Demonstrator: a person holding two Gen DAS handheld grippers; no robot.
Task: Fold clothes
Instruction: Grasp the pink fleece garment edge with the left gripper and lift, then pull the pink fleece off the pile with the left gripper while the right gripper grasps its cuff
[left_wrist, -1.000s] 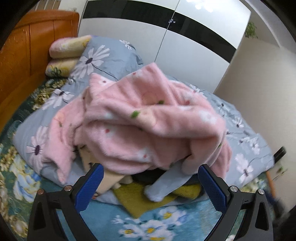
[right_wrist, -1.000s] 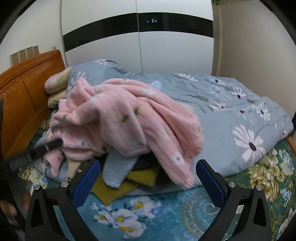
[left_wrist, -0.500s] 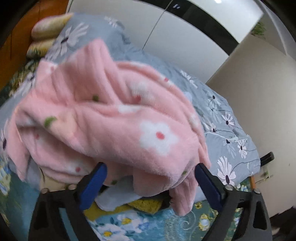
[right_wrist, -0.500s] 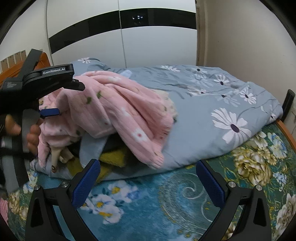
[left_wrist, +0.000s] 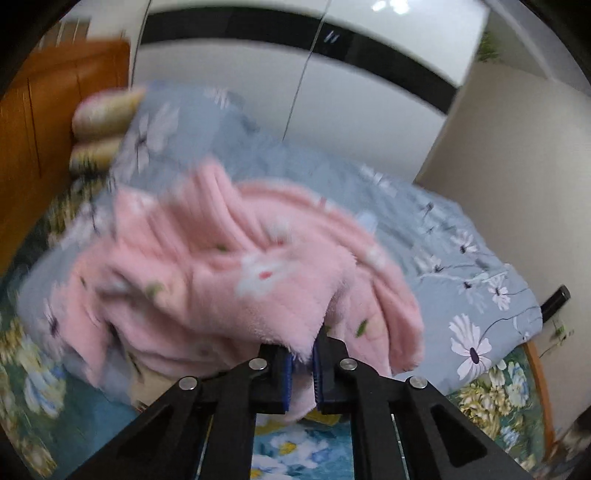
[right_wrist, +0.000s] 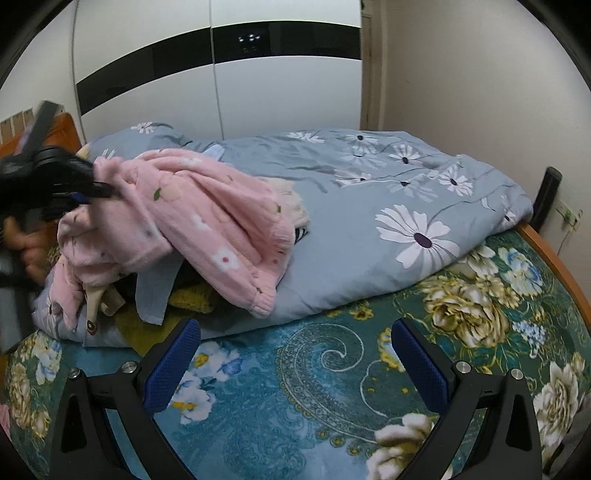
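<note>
A pink fleece garment (left_wrist: 221, 280) with white flowers lies on top of a pile of clothes on the bed. My left gripper (left_wrist: 301, 354) is shut on its fuzzy hem, and the cloth bunches between the blue pads. In the right wrist view the left gripper (right_wrist: 99, 190) holds the pink garment (right_wrist: 207, 221) up at its left end, with a sleeve trailing down to the right. My right gripper (right_wrist: 295, 354) stands open over the floral bedsheet (right_wrist: 295, 406), in front of the pile, with nothing between its fingers.
Under the pink garment lie a yellow piece (right_wrist: 192, 299) and a light blue piece (right_wrist: 155, 291). A grey-blue flowered duvet (right_wrist: 369, 221) fills the bed behind. Wooden headboard (left_wrist: 44, 129) and pillows (left_wrist: 99, 110) are at the left, a white wardrobe (right_wrist: 258, 92) behind.
My left gripper went in to the pink garment, shut on its hem and lifted it. The right gripper swung to the right, away from the pile, and stayed open.
</note>
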